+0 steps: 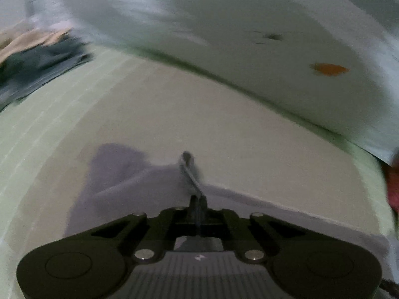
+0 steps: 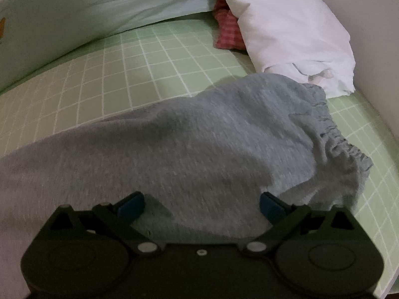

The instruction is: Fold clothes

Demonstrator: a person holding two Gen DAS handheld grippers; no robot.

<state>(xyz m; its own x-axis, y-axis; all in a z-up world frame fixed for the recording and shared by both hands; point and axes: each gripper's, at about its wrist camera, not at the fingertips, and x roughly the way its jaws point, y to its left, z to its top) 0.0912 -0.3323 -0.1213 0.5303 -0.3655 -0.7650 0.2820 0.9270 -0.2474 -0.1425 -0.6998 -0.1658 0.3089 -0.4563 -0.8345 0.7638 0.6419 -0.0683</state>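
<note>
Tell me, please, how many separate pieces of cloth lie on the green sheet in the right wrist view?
3: grey garment in front of the right gripper, white cloth at the far right, red checked cloth partly beneath it. More may be hidden.

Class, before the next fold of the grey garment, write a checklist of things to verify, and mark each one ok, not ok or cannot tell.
1. Left gripper shut on the grey garment: ok, fabric pinched.
2. Right gripper holding fabric: not ok, jaws wide open over the garment.
3. Elastic waistband flat: not ok, bunched.
4. Green grid sheet free beyond the garment: ok.
5. White cloth apart from the garment: cannot tell, the edges look close.
</note>
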